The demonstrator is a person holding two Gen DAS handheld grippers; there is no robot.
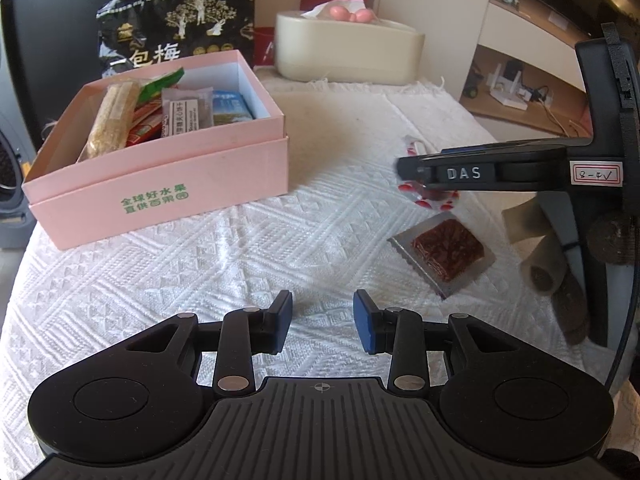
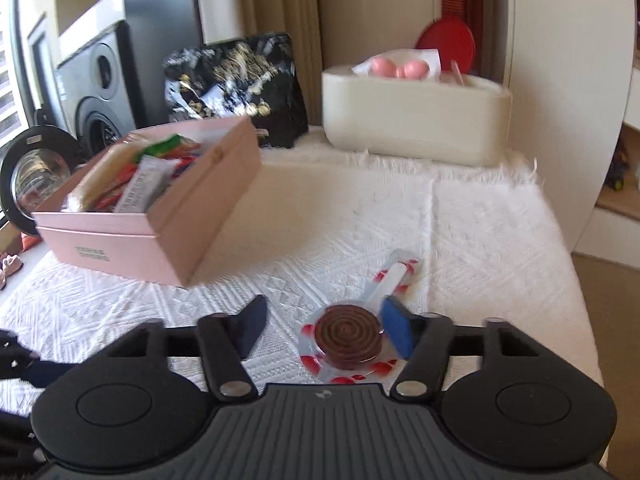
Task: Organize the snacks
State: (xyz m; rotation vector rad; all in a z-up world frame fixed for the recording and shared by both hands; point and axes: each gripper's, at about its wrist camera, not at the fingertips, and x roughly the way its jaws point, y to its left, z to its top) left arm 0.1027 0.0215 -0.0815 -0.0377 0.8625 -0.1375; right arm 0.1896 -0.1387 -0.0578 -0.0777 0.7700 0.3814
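Note:
A pink box [image 1: 160,184] holding several snack packets stands at the left on the white cloth; it also shows in the right wrist view [image 2: 160,240]. A wrapped spiral lollipop [image 2: 347,338] lies on the cloth between my right gripper's [image 2: 324,330] open fingers, close to the right pad [image 2: 396,330]. In the left wrist view the right gripper [image 1: 404,176] hangs over the lollipop [image 1: 428,196]. A clear packet with a dark red square snack [image 1: 446,254] lies in front of it. My left gripper [image 1: 322,320] is open and empty above the cloth.
A black snack bag [image 1: 180,28] stands behind the box. A cream tissue box [image 1: 348,48] with pink balls sits at the back. The white cloth [image 1: 200,272] ends at the table's right edge. A speaker [image 2: 100,88] stands at the left.

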